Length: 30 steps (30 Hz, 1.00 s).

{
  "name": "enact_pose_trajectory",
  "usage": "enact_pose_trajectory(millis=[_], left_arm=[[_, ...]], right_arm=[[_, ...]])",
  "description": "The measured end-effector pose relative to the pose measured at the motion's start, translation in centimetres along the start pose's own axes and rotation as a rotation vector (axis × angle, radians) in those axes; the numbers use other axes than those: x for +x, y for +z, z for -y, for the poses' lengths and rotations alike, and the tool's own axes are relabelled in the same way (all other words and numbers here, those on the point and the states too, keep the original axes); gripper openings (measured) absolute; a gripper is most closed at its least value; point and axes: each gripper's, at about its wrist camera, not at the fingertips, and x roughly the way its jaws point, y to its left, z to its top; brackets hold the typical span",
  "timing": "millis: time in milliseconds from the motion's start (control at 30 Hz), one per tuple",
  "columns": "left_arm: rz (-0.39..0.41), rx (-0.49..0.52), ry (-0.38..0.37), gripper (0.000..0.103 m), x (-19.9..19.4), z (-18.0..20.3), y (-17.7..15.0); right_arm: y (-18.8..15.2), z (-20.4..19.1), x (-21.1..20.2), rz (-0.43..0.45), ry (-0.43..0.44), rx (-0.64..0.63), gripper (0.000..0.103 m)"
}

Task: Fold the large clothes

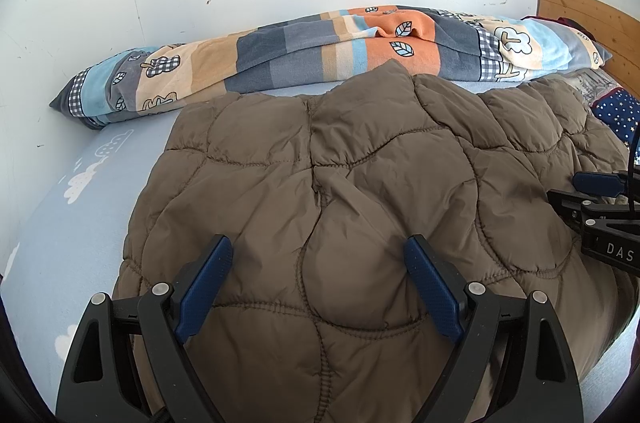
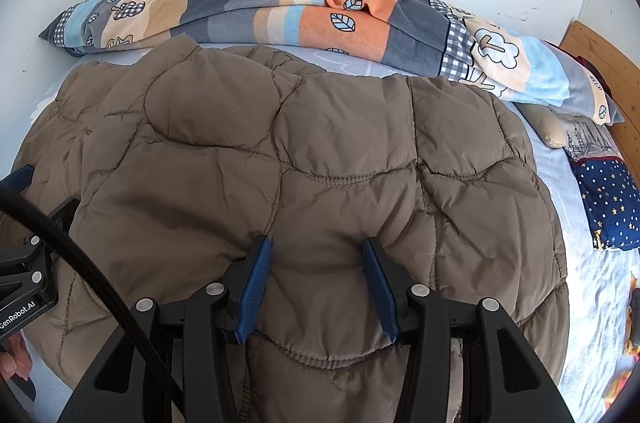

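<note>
A brown quilted jacket lies spread over the light blue bed sheet, puffy and creased. My left gripper is open wide, its blue pads resting on the jacket's near part with nothing clamped between them. My right gripper stands about half as wide, fingertips touching the jacket, and the fabric runs flat beneath them. In the left wrist view the right gripper enters from the right edge. The left gripper shows at the left edge of the right wrist view.
A rolled patchwork blanket lies along the white wall behind the jacket. To the right are a wooden headboard and a navy star-print pillow. A black cable crosses the lower left, with a person's fingers beside it.
</note>
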Motion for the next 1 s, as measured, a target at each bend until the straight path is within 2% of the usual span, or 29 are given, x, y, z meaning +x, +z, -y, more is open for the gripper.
enact_pose_trajectory(millis=[167, 300, 467, 533, 667, 767, 1000], left_arm=[[0.022, -0.018, -0.002, 0.088, -0.4, -0.7, 0.6], [0.040, -0.069, 0.004, 0.088, -0.9, -2.5, 1.6], [-0.028, -0.168, 0.023, 0.088, 0.5, -5.8, 2.0], [-0.066, -0.180, 0.036, 0.088, 1.3, -6.4, 1.7], [-0.125, -0.174, 0.027, 0.088, 2.9, -6.8, 1.2], [-0.147, -0.153, 0.027, 0.088, 3.5, -6.6, 1.0], [-0.147, -0.182, 0.009, 0.090, 3.2, -7.0, 1.0]], right_arm=[[0.1, 0.2, -0.3, -0.001, 0.014, 0.013, 0.052], [0.7, 1.5, -1.6, 0.021, 0.084, 0.068, 0.052], [1.4, 3.8, -2.9, 0.057, 0.101, 0.145, 0.052], [1.5, 4.7, -2.8, 0.061, 0.070, 0.161, 0.052], [1.1, 6.1, -1.3, 0.005, 0.065, 0.206, 0.052], [0.5, 6.3, 0.6, -0.037, 0.091, 0.218, 0.056], [0.3, 6.7, 0.9, -0.048, 0.115, 0.226, 0.058]])
